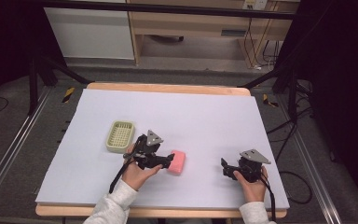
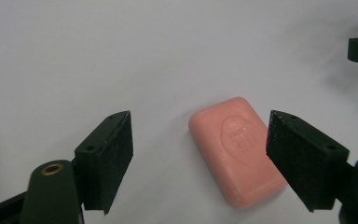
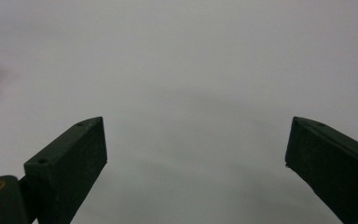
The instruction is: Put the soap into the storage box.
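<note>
One pink soap bar (image 2: pixel 237 156) flat on the table (image 1: pixel 205 116) between the wide-apart left tongs (image 2: pixel 200 158), right tongs (image 3: pixel 196 168) also apart.

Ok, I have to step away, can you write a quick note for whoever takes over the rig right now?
Left gripper: open, jaws either side of the pink soap, not gripping it. The far jaw is close to the soap's edge; contact cannot be told.
Right gripper: open, empty, over bare table to the right.
Soap lies flat on the table, near the front middle. Green soap dish sits empty to its left, behind the left gripper.
Done: left gripper lined up on the soap.
Left, likely: close on the soap, lift it, set it in the dish.
</note>
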Motion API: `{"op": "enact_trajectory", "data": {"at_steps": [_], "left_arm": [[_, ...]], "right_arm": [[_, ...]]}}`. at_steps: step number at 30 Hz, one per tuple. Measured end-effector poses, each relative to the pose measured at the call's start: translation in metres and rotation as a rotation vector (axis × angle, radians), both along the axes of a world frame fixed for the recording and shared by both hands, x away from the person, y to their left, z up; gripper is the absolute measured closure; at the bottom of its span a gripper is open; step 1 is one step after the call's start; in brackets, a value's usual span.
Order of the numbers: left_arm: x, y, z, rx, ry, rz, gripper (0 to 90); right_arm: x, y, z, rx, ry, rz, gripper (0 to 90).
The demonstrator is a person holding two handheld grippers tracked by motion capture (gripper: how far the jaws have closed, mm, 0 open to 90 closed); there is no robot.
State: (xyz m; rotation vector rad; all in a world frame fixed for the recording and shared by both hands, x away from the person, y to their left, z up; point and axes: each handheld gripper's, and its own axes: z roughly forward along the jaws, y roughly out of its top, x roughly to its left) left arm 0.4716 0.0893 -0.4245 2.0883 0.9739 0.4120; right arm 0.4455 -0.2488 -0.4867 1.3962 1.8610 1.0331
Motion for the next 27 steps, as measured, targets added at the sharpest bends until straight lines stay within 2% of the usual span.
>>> {"op": "enact_trajectory", "data": {"at_steps": [10,27], "left_arm": [[0.002,-0.011,-0.003,0.006,0.012,-0.005,22.3],[0.004,-0.028,-0.013,0.053,0.043,-0.024,19.6]], "right_arm": [[0.0,0.0,0.0,-0.001,0.003,0.003,5.7],[0.0,0.0,0.0,-0.008,0.003,0.01,5.7]]}}
